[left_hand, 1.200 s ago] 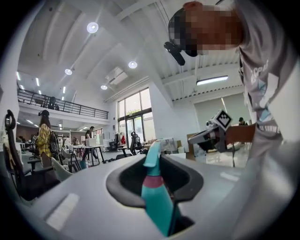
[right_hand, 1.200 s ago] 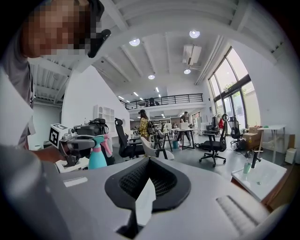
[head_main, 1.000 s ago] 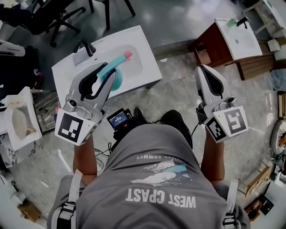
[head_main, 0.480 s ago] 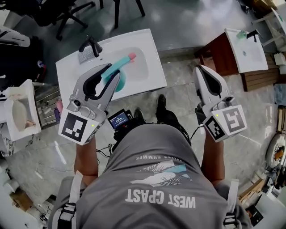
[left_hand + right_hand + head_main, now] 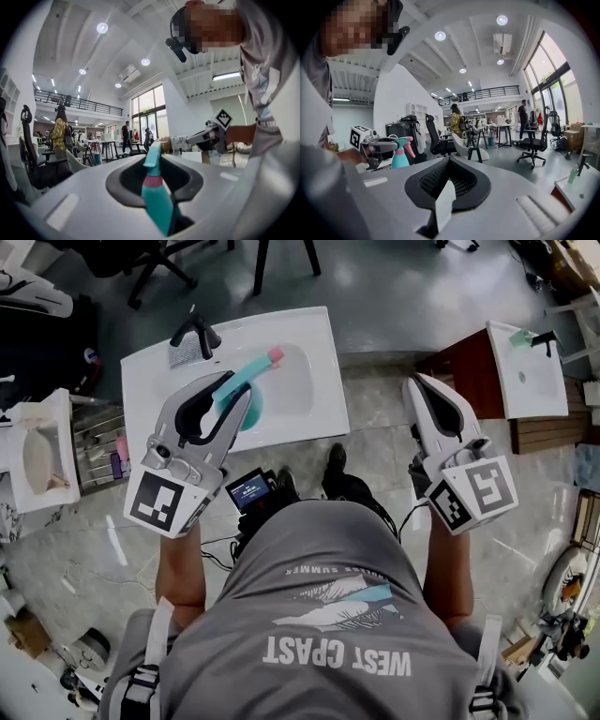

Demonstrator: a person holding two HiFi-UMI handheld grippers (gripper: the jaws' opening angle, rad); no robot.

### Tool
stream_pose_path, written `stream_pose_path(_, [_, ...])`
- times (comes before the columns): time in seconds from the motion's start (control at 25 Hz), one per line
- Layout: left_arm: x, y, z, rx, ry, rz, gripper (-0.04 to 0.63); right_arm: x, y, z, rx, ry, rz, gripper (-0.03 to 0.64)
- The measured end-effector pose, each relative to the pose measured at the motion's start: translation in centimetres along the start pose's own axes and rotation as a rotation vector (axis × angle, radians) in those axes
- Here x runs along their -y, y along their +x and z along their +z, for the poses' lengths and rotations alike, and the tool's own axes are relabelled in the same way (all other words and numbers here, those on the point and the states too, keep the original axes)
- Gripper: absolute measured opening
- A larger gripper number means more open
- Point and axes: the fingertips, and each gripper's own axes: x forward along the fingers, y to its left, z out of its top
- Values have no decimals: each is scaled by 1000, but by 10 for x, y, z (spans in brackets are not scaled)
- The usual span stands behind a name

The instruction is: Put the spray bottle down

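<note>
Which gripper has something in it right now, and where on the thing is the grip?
The left gripper is shut on the teal spray bottle, clamping its body just below the sprayer head. The right gripper holds nothing.

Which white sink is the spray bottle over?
The big middle sink: the left gripper holds the spray bottle over its basin. The sink on the brown cabinet stands far right.

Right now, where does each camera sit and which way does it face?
Head view: on the person's head, facing steeply down at a washbasin; shows shirt, forearms, left gripper, right gripper.
Left gripper view: on that gripper, along fingers shut on the spray bottle; shirt at right.
Right gripper view: on that gripper, along shut, empty fingers into an office; shirt at left.
Shared: all show the spray bottle.
</note>
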Motion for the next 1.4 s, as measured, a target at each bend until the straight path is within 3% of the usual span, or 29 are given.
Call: stream_pose_path(1.4, [-25, 93, -62, -78, -63, 27, 90, 59, 40, -55, -95, 90, 39, 2])
